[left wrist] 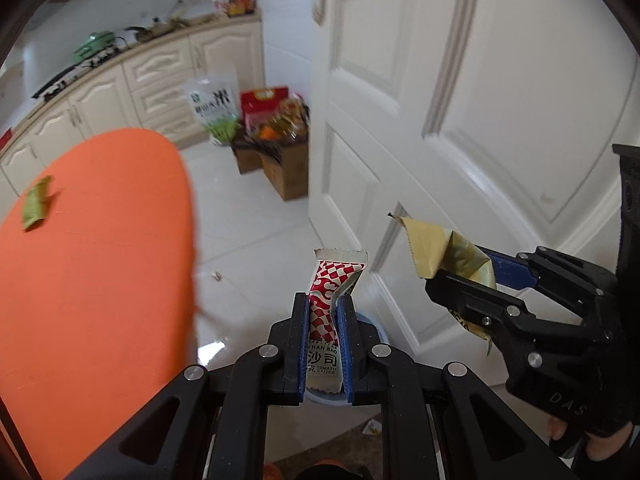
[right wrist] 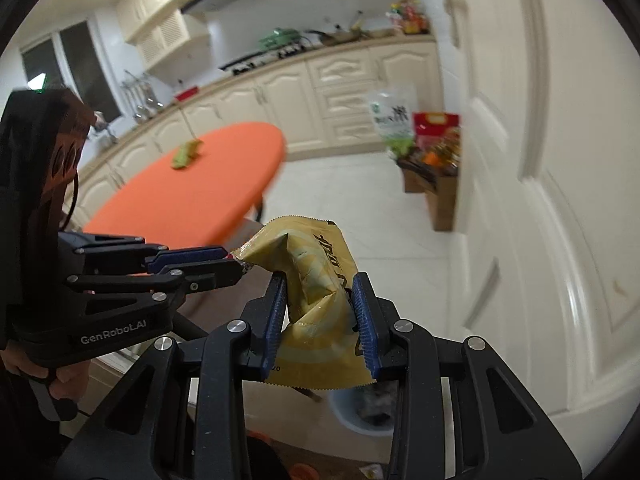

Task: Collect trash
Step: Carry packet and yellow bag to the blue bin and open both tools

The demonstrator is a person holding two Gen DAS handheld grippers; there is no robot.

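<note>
The left gripper (left wrist: 323, 300) is clamped tight on a red-and-white tomato sauce sachet (left wrist: 334, 284), whose lower printed end runs down between the blue pads (left wrist: 345, 344) and whose crimped top sticks up past the fingertips. Directly beneath those jaws, mostly hidden by the sachet and the fingers, sits a pale blue bin (left wrist: 370, 322) on the white floor tiles.

Off to the right of the left jaws, the right gripper (left wrist: 466, 276) pinches a crumpled yellow wrapper (left wrist: 438, 250). From its own camera, the right gripper (right wrist: 320, 284) has its jaws partly apart with both blue pads pressed into the wrapper (right wrist: 316, 276), which bulges up and forward out of the grip, its serrated lower edge hanging below. Under these jaws and a little ahead, the bin (right wrist: 362, 412) shows again, with dark crumpled stuff inside.

To the left of the right jaws, the left gripper (right wrist: 240, 268) reaches in sideways, its tips just beside the wrapper's folded corner; I cannot tell whether they touch.

Farther out beyond both sets of jaws and to their left stands an orange table (left wrist: 100, 260) with one green packet (left wrist: 37, 203) lying on it, well apart from either gripper. A white door (left wrist: 500, 100) fills the space ahead and right of the jaws.
</note>
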